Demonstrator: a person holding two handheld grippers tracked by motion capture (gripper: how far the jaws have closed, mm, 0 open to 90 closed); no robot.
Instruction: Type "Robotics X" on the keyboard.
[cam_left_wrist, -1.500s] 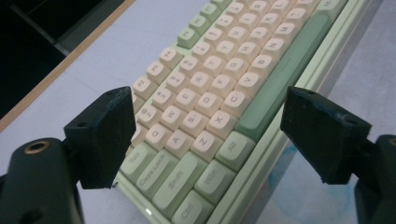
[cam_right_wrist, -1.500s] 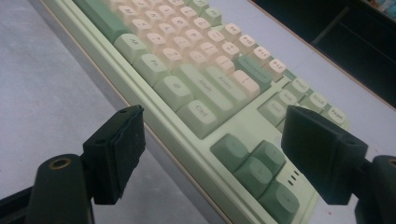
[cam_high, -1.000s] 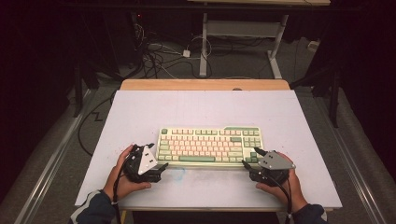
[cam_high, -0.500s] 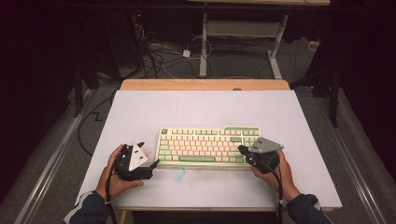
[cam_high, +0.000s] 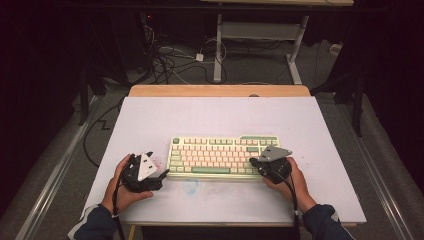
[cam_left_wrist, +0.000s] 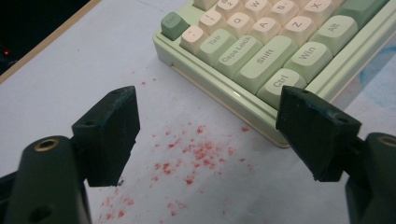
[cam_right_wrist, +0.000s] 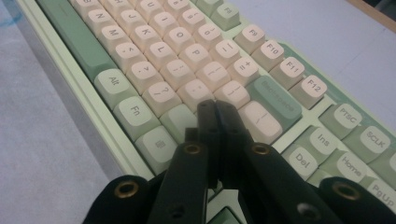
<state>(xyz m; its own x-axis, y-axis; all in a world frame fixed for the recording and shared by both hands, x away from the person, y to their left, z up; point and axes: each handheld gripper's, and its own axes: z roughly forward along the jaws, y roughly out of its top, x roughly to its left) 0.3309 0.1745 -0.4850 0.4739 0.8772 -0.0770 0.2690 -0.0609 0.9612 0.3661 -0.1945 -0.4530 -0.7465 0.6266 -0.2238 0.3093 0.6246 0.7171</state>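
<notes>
Right tongs (cam_right_wrist: 215, 109) closed over keyboard (cam_high: 220, 152), seemingly touching keys

White table (cam_high: 220, 115), kbd (cam_high: 222, 156) near front edge, red specks (cam_left_wrist: 196, 154)

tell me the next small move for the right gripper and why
Probably ease the right gripper down onto a key. Its jaws are shut, and the tips sit over the right end of the keyboard, near Backspace, like a single poking tip.
</notes>
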